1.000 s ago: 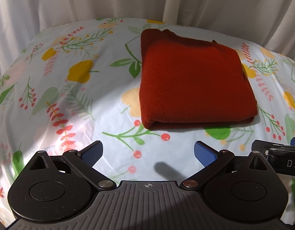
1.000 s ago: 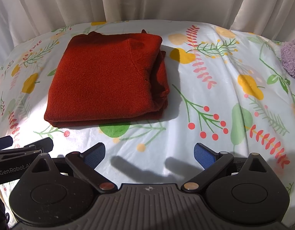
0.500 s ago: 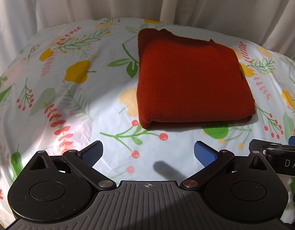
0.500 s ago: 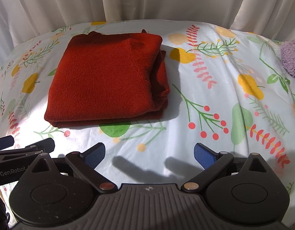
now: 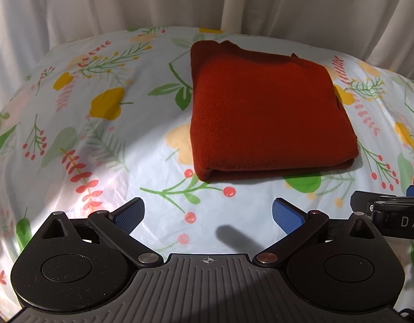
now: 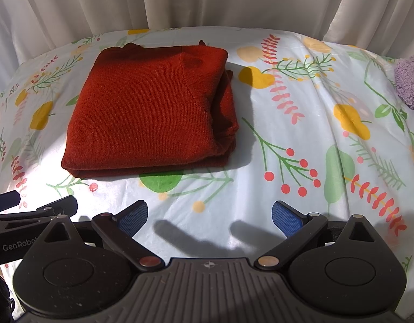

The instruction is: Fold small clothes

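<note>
A rust-red knitted garment (image 5: 266, 113) lies folded into a neat rectangle on the floral cloth (image 5: 99, 140); in the right wrist view the same red garment (image 6: 150, 113) shows its layered edges on its right side. My left gripper (image 5: 208, 215) hovers open, short of the garment's near fold, holding nothing. My right gripper (image 6: 209, 214) is open too, near the front edge and right of the garment's near corner, with nothing between its blue pads (image 6: 286, 219). Each gripper's black body shows at the edge of the other's view.
White curtains (image 6: 207, 0) hang close behind the far edge of the floral cloth (image 6: 314, 140). A fuzzy lilac item (image 6: 410, 80) lies at the far right of the surface. Bare cloth stretches left of the garment and to its right.
The left gripper's view has drifted slightly, so the garment sits a little further left and up in it. The right gripper and the garment have stayed still.
</note>
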`<control>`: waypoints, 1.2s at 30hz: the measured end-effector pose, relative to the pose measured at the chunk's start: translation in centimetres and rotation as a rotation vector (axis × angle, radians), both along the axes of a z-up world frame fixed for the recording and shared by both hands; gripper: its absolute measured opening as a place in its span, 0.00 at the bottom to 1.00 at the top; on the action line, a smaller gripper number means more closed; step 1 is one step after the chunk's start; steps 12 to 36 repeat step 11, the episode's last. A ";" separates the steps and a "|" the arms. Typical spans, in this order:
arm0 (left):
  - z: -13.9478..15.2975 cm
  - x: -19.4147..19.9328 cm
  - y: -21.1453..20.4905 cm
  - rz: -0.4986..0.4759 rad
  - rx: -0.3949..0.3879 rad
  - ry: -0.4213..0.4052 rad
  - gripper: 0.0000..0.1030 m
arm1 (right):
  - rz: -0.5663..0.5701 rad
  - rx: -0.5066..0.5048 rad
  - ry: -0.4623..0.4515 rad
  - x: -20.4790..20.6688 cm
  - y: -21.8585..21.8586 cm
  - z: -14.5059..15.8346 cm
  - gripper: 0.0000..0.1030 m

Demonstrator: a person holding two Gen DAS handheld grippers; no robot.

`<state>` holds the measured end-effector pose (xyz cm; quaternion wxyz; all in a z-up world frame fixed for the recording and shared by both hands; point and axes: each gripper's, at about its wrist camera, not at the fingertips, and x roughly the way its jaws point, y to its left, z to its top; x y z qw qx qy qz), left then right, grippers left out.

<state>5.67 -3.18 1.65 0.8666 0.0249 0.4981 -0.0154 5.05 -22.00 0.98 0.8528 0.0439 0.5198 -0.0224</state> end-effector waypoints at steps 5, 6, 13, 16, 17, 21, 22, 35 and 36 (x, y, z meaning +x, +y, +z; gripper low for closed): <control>0.0 0.0 -0.5 -0.017 0.009 -0.002 1.00 | 0.004 -0.007 0.001 0.1 0.0 0.0 0.96; 0.0 0.1 -0.5 -0.019 0.009 0.000 1.00 | 0.004 -0.007 0.000 0.1 0.0 0.1 0.96; -0.1 0.2 -0.5 -0.022 0.013 0.001 1.00 | 0.004 -0.011 0.001 0.2 0.0 0.1 0.96; -0.1 0.2 -0.5 -0.022 0.013 0.001 1.00 | 0.004 -0.011 0.001 0.2 0.0 0.1 0.96; -0.1 0.2 -0.5 -0.022 0.013 0.001 1.00 | 0.004 -0.011 0.001 0.2 0.0 0.1 0.96; -0.1 0.2 -0.5 -0.022 0.013 0.001 1.00 | 0.004 -0.011 0.001 0.2 0.0 0.1 0.96; -0.1 0.2 -0.5 -0.022 0.013 0.001 1.00 | 0.004 -0.011 0.001 0.2 0.0 0.1 0.96; -0.1 0.2 -0.5 -0.022 0.013 0.001 1.00 | 0.004 -0.011 0.001 0.2 0.0 0.1 0.96; -0.1 0.2 -0.5 -0.022 0.013 0.001 1.00 | 0.004 -0.011 0.001 0.2 0.0 0.1 0.96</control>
